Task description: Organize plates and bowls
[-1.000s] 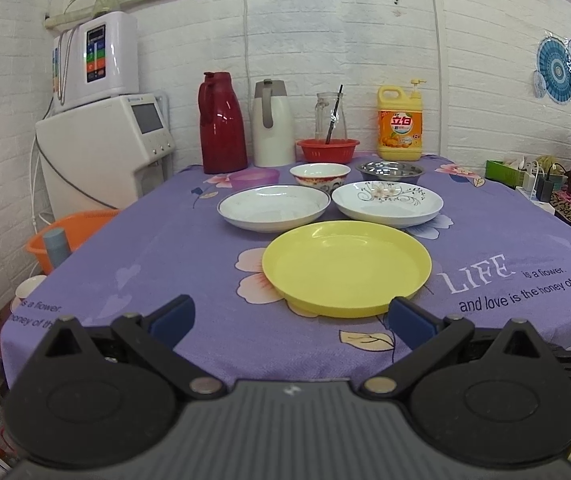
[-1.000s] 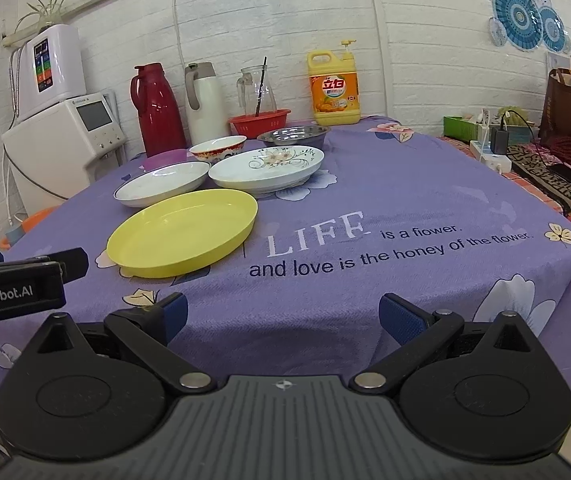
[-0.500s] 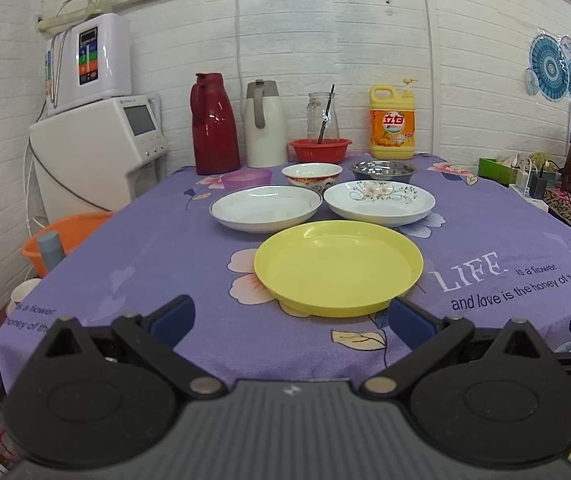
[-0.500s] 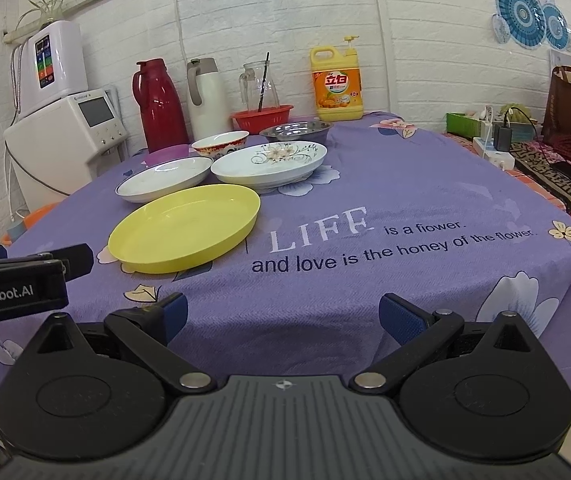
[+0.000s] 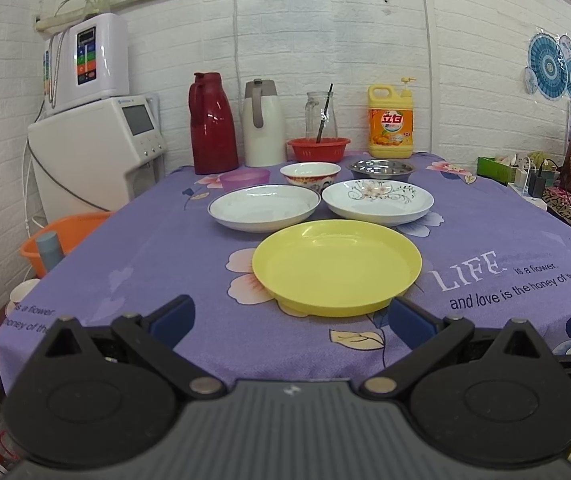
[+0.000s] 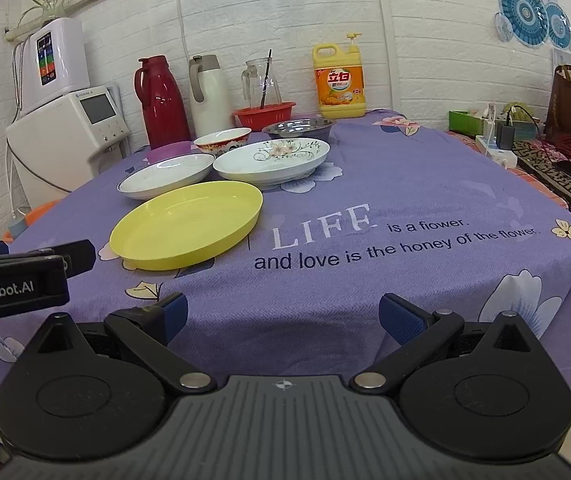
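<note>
Purple floral cloth is covering the worktop [image 5: 157,256]. Nearest the camera, the left gripper [image 5: 291,318] and the right gripper [image 6: 281,316] are hovering over the front edge, each with jaws spread wide and holding nothing. Beyond them, a yellow plate [image 5: 336,266] is lying flat. Behind it, a plain white plate [image 5: 264,207] and a flower-patterned plate [image 5: 377,197] are sitting side by side. Farther back, a red-rimmed bowl [image 5: 310,173] and a steel bowl [image 5: 380,168] are standing near the wall.
</note>
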{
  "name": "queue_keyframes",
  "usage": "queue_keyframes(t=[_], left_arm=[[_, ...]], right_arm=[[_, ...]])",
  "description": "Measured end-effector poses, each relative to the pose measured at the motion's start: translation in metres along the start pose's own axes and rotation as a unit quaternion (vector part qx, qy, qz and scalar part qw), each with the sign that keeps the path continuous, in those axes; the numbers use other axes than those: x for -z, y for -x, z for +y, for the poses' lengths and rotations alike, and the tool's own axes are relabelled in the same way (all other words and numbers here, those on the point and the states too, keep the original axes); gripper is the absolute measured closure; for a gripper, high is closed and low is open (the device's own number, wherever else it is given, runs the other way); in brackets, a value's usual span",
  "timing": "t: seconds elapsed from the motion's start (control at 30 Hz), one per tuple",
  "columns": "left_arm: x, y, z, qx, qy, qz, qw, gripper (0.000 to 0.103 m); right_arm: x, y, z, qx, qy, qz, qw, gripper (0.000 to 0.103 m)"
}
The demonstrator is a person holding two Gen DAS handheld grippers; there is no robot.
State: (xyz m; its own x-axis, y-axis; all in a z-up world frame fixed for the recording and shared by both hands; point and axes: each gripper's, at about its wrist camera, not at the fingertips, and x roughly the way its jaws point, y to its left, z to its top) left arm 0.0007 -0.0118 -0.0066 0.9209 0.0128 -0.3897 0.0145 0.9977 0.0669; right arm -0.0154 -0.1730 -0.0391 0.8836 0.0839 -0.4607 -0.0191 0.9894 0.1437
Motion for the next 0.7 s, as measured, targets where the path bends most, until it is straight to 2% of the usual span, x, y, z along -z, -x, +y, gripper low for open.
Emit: queue_keyframes(t=[0.17,0.3,0.37,0.7], left_arm=[[0.001,-0.001,-0.002,0.005,0.000,0.000,1.0000,0.000],[-0.003,-0.002,-0.007,0.012,-0.003,0.006,0.9999,0.000],[-0.005,0.002,-0.009,0.009,-0.006,-0.003,0.9999,0.000],[-0.009,0.005,-0.015,0.017,-0.006,-0.009,0.9998,0.000]], right_arm=[[0.000,-0.001,0.000,-0.001,0.000,0.004,1.000,0.000],[-0.002,0.004,-0.002,0.012,0.004,-0.009,1.000,0.000],[-0.003,0.006,-0.005,0.011,0.002,-0.012,1.000,0.000],[-0.006,0.009,-0.029,0.034,-0.033,-0.024,0.999,0.000]])
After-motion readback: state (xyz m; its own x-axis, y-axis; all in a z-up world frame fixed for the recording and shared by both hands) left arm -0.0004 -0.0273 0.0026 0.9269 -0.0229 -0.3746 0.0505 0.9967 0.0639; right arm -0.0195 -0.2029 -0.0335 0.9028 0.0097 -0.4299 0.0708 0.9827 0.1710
